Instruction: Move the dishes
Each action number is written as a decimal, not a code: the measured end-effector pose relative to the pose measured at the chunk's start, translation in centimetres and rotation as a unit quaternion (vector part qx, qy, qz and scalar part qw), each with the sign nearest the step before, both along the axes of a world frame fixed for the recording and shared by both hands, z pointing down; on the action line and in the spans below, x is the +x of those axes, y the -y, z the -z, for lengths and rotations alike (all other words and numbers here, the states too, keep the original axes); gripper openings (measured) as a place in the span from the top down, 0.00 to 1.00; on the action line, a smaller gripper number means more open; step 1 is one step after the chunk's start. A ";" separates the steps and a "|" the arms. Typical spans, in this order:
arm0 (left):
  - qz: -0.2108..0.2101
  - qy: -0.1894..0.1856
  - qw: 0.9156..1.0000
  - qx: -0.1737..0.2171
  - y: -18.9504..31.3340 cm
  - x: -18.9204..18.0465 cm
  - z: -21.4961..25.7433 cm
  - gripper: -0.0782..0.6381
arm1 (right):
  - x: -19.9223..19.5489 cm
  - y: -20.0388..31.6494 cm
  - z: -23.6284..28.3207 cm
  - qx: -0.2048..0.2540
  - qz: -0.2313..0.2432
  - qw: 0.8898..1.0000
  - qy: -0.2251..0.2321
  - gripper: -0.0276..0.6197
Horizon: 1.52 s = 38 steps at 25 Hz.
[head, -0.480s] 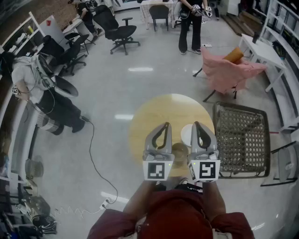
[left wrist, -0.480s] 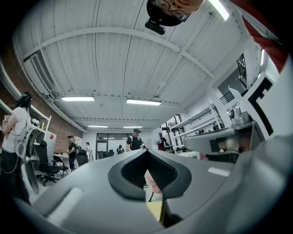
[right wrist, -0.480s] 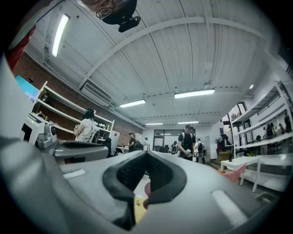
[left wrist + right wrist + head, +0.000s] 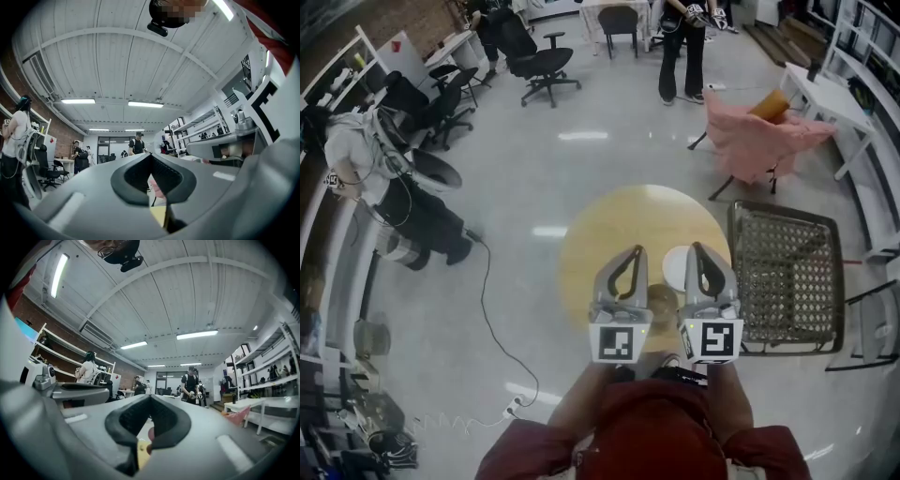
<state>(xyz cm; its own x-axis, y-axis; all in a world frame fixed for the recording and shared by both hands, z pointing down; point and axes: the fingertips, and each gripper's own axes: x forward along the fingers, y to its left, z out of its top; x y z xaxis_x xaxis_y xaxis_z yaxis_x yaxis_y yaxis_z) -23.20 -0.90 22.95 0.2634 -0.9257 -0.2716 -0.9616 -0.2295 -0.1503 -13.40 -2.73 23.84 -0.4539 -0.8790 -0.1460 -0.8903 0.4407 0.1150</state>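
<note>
- Head view: we hold the left gripper and right gripper side by side over the table's near edge, likely poised before a pick. The white dish and brown bowl sit on the table between them, untouched.
- Left gripper view: jaws meet at the tips, nothing between; it tilts slightly upward.
- Right gripper view: jaws together, empty, nearly level.

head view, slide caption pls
Left gripper and right gripper, both shut, above a round table with white plate and brown dish
</note>
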 end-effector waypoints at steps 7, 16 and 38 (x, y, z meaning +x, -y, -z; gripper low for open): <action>-0.010 0.012 1.000 -0.005 0.1 1.3 -0.4 0.88 | 1.8 0.2 -0.6 -0.016 -0.011 1.000 0.009 0.95; -0.023 0.009 0.999 -0.026 1.0 5.3 -1.6 0.88 | 6.9 1.3 -2.0 -0.041 -0.031 0.998 0.024 0.95; 0.000 0.024 0.998 -0.059 2.5 11.4 -4.6 0.88 | 13.6 3.3 -7.4 -0.112 -0.022 0.993 0.041 0.95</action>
<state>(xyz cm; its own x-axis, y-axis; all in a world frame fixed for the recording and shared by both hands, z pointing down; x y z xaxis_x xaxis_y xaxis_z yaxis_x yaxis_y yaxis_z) -11.80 -3.40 27.57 0.2729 -0.9505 -0.1486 -0.9541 -0.2476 -0.1686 0.19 -6.01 31.25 -0.4090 -0.9123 0.0200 -0.9116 0.4075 -0.0542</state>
